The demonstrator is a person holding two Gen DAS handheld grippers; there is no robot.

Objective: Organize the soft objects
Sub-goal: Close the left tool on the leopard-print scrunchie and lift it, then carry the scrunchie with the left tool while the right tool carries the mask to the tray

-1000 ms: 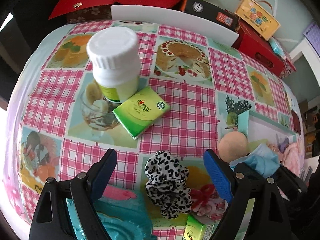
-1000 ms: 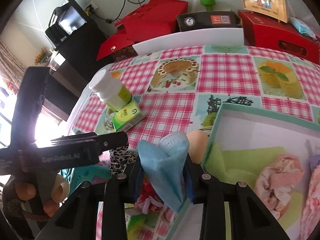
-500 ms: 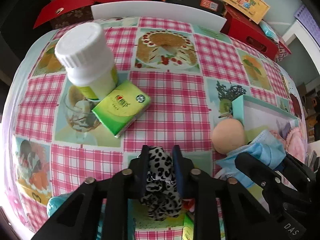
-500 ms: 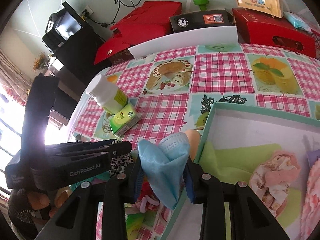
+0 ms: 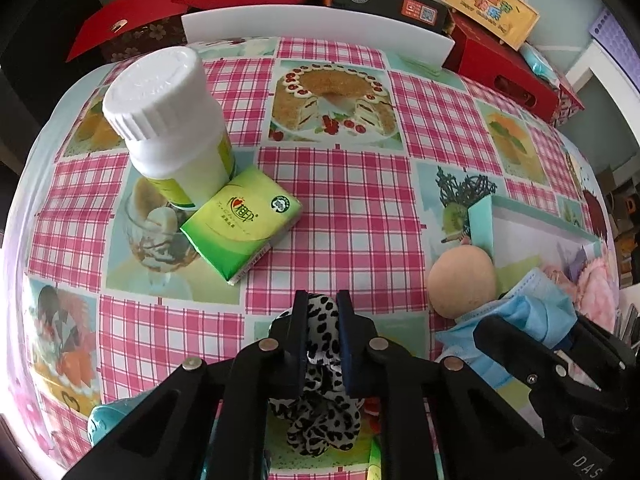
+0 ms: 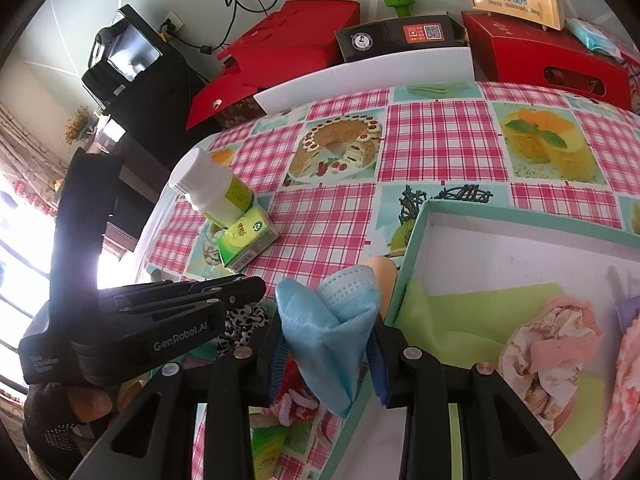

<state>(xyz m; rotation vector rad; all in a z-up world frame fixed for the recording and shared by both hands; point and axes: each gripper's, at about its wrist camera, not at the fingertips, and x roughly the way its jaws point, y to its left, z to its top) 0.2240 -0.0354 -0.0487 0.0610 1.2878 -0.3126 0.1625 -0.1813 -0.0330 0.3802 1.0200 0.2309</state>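
Note:
A black-and-white spotted scrunchie (image 5: 320, 396) hangs between the pads of my left gripper (image 5: 323, 312), whose jaws are closing and press on it. My right gripper (image 6: 326, 336) is shut on a folded blue face mask (image 6: 328, 332), just left of a mint-rimmed white box (image 6: 416, 240). That box holds a green cloth (image 6: 460, 312), a pink-and-cream scrunchie (image 6: 548, 352) and fluffy pink items. In the left wrist view the blue face mask (image 5: 532, 308) and the right gripper's black frame sit at the lower right. A beige puff ball (image 5: 464, 278) rests against the box's corner (image 5: 482, 216).
On the pink checked tablecloth (image 5: 340, 208) stand a white bottle (image 5: 172, 120) and a green tissue pack (image 5: 240, 220). A pink hair tie (image 6: 296, 404), another green pack (image 6: 268, 448) and a teal object (image 5: 104, 420) lie near the front edge. Red boxes (image 6: 544, 56) line the back.
My left gripper's jaws have closed from wide open onto the spotted scrunchie, and the view has shifted slightly. The right gripper has kept still with the mask.

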